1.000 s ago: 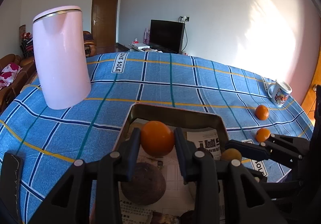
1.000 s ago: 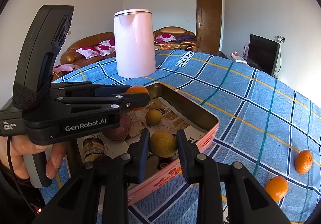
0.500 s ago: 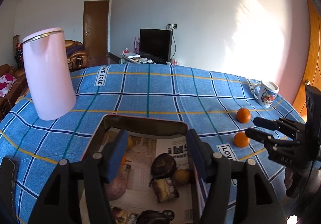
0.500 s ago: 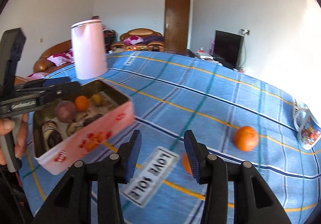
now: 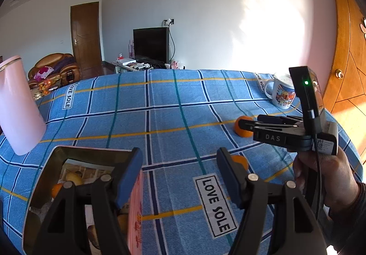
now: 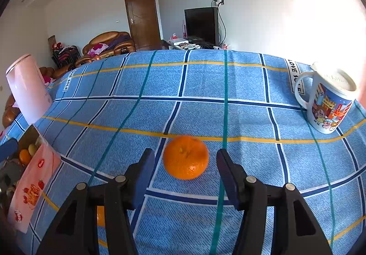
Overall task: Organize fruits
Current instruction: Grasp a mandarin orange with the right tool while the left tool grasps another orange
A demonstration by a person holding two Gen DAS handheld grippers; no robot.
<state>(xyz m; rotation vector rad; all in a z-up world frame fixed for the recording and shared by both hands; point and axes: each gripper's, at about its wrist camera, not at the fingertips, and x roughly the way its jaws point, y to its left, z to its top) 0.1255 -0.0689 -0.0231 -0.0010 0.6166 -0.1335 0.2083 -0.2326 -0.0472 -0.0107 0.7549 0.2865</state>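
Note:
My right gripper (image 6: 185, 164) is open, its fingers on either side of an orange (image 6: 185, 157) lying on the blue checked tablecloth; it is not gripped. A second orange (image 6: 100, 216) shows partly behind the left finger. My left gripper (image 5: 179, 169) is open and empty above the cloth, beside the pink tin box (image 5: 135, 204) that holds several fruits (image 5: 72, 179). In the left wrist view the right gripper (image 5: 248, 124) reaches over the far orange (image 5: 242, 132), and the near orange (image 5: 239, 160) peeks from behind my right finger. The box also shows in the right wrist view (image 6: 32, 188).
A pink kettle (image 5: 17, 108) stands at the table's left, also in the right wrist view (image 6: 27, 88). A cartoon mug (image 6: 328, 104) stands at the right, near the table edge. A person's hand (image 5: 324, 177) holds the right gripper.
Both grippers dropped their fruit into the box and opened. The right gripper swung right to the oranges and now straddles one. The left gripper moved right off the box.

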